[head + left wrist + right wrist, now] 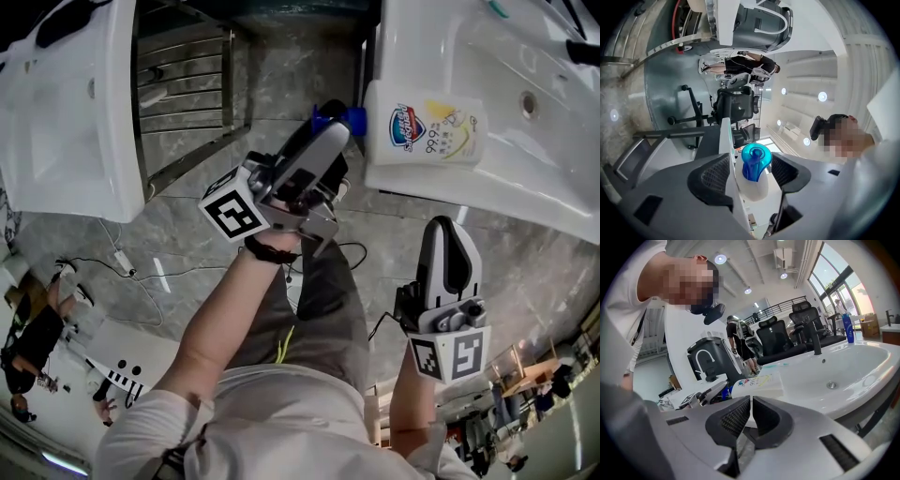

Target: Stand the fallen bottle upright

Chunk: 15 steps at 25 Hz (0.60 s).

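A white soap bottle [427,131] with a printed label lies on its side on the front rim of the right-hand white sink [525,187], its blue pump head [349,117] pointing left past the rim. My left gripper [328,122] reaches up to that pump head. In the left gripper view the blue pump head [754,161] sits between the open jaws, with the bottle's white body [755,191] behind it and a gap showing on the left pad's side. My right gripper [448,232] hangs lower, in front of the sink, shut and empty [751,416]. From there the bottle [757,383] shows beyond its tips.
A second white sink [66,112] stands at the left, with a metal rack [183,84] between the two. Cables [122,258] lie on the marbled floor. The right sink has a black tap [814,336] and a drain [831,385]. Office chairs stand behind.
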### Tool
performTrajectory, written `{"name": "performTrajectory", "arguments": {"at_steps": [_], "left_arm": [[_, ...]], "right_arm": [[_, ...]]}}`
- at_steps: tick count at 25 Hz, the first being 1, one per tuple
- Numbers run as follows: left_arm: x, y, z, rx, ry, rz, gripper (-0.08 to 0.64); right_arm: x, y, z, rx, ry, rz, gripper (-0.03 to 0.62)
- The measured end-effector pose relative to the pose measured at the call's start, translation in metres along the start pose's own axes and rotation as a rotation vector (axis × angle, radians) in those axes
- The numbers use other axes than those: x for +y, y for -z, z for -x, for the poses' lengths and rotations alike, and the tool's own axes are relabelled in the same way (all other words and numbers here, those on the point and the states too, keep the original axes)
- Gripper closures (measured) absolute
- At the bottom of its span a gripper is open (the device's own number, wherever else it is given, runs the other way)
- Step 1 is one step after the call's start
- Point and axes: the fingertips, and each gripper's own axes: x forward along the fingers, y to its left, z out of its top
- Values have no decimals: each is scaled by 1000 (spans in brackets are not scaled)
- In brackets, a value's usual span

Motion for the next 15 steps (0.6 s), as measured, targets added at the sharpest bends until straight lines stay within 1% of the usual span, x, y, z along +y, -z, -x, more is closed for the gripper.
{"name": "performTrajectory", "arguments": {"at_steps": [3,6,9,10,15], "left_arm": [[-2,-2,-2,-5,10,1,292],[-4,-1,-5,2,18,1,312],[-9,-4,-7,-1,27,-9,380],[-10,-5,-7,-3,25,-15,390],[-12,-8,-7,-21,10,-26,400]], "right_arm": [[-2,4,1,3,1,-10,549],[-2,3,2,4,-2,-14,549],[-2,-2,3,-7,-3,-10,549],[-2,-4,3,-11,-3,-10,549],[-1,-11,6,-27,-1,-11,548]]}}
